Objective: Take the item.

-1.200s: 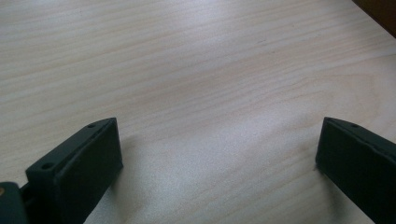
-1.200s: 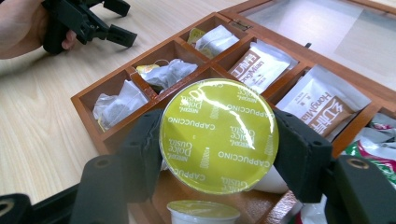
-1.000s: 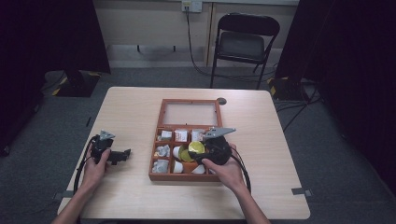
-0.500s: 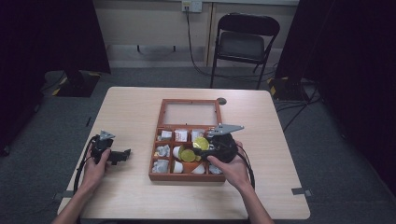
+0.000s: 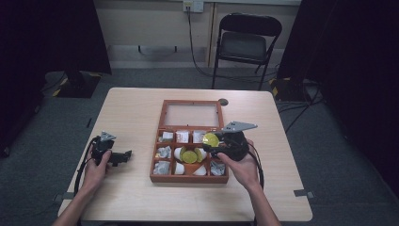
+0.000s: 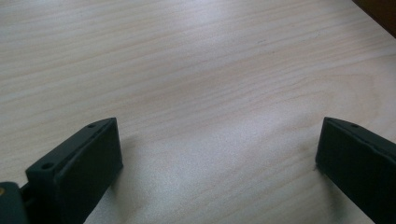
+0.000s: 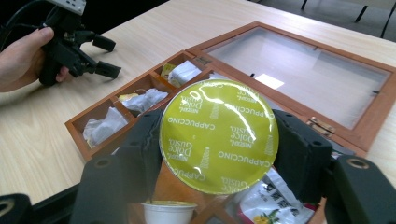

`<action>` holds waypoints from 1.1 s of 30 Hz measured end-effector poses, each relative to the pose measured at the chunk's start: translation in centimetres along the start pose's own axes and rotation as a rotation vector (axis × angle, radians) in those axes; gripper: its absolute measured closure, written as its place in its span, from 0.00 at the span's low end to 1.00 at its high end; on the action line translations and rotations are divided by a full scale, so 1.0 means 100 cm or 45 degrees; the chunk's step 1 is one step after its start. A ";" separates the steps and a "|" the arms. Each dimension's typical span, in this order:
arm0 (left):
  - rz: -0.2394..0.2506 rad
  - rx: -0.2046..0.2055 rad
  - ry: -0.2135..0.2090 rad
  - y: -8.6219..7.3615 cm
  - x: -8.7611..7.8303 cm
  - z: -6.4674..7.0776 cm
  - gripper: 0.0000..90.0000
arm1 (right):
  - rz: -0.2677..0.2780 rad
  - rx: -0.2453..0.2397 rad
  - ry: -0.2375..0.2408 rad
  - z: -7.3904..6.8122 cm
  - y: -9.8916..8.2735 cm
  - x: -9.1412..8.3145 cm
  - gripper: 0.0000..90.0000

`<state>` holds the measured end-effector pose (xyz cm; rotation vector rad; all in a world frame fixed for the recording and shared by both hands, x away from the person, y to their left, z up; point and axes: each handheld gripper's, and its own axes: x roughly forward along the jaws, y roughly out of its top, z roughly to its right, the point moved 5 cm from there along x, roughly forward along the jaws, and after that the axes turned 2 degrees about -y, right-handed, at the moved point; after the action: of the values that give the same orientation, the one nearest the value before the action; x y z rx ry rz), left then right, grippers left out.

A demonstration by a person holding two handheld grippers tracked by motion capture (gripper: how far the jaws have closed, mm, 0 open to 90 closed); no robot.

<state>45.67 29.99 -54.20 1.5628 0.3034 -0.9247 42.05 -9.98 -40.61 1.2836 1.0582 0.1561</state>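
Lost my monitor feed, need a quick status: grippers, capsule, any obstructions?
Right hand-held gripper shut on green cappuccino capsule, above wooden box. Left hand-held gripper open on table. Nothing blocking.

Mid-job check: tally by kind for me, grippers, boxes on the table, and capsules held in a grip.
Grippers: 2 (left gripper, right gripper)
Box: 1
Capsule in a grip: 1
Total: 4

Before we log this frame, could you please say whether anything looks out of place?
Nothing stands out: the right gripper holds a cappuccino capsule squarely above the open wooden box, whose packets sit inside their compartments.
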 end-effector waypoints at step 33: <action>0.003 -0.001 0.001 0.000 0.000 0.000 0.00 | 0.104 0.090 -0.160 0.043 -0.003 -0.037 0.42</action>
<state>45.68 29.98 -54.21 1.5628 0.3024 -0.9219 42.92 -15.42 -39.18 1.3834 0.9111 0.0991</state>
